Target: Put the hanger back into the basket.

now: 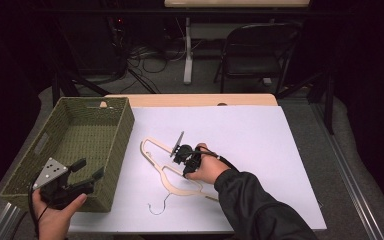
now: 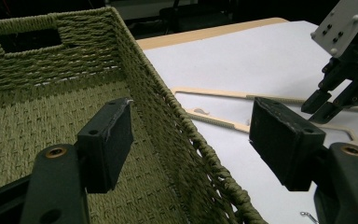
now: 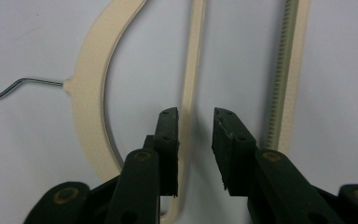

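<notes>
Lying flat on the white sheet (image 1: 240, 130) that covers the desk (image 1: 190, 100), a cream wooden hanger (image 1: 152, 150) takes up the middle of the high view, its wire hook (image 1: 160, 206) curling out toward 6 o'clock. The hanger's long bars run from about 10 o'clock toward 5 o'clock across the sheet.

The right tool (image 1: 182, 152) sits directly over the hanger, held by the right hand (image 1: 205, 170) with a dark sleeve (image 1: 260, 205) coming in from 5 o'clock. In the right gripper view its jaws stand a narrow way apart, one pad on either side of a thin bar of the hanger (image 3: 95, 74); whether the pads (image 3: 170, 144) touch the bar cannot be told. The ridged bar (image 3: 286, 70) runs just beside the other jaw, and the wire hook (image 3: 18, 88) leaves the curved shoulder toward 9 o'clock.

The left tool (image 1: 87, 172) is held by the left hand (image 1: 55, 212) at 7 o'clock in the high view, over the near corner of a green woven basket (image 1: 122, 125) that stands at the left edge of the desk, just beside the hanger. Its jaws are spread wide and hold nothing. In the left gripper view they straddle the basket's right wall (image 2: 177, 116), one pad (image 2: 114, 140) over the basket's inside and the other over the sheet. That same view shows the right tool (image 2: 324, 105) at 2 o'clock, tips down at the hanger (image 2: 214, 93).

Beyond the desk, at 12 o'clock, a folding chair (image 1: 255, 50) stands on the floor among loose cables (image 1: 150, 60).
</notes>
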`<state>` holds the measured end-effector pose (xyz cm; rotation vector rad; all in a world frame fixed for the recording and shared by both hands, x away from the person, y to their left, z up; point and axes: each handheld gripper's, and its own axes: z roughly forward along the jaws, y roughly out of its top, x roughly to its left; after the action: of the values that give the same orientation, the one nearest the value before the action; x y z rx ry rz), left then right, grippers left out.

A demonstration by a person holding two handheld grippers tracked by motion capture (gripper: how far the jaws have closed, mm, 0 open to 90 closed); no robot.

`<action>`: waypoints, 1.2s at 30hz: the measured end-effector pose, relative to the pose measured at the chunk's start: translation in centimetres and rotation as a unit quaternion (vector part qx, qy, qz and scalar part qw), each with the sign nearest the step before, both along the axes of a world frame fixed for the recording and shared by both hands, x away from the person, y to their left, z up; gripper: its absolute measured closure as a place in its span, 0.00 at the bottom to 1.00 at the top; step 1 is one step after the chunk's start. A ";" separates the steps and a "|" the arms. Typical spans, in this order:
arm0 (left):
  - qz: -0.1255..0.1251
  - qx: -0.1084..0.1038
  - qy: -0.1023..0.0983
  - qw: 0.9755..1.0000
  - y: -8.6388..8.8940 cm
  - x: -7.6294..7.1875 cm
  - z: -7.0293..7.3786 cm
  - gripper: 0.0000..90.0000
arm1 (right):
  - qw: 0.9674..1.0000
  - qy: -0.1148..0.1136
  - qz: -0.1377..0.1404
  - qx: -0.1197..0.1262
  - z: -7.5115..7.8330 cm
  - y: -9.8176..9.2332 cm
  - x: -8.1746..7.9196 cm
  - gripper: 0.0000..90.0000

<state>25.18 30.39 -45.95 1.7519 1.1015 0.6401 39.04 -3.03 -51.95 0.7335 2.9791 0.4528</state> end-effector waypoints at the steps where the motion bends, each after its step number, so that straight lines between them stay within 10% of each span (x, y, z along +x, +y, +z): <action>1: 0.000 0.000 0.000 1.000 0.0 0.0 0.0 0.33 | 0.999 -0.016 0.000 -0.038 0.2 0.2 -0.1 0.81; 36: -0.004 0.005 -0.002 1.000 -0.3 0.0 0.1 0.34 | 0.999 0.024 -0.013 -0.040 -0.9 0.9 0.2 0.95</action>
<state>25.15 30.10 -45.89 1.7613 1.0896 0.6451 39.23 -2.10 -52.82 0.7866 3.0071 0.3176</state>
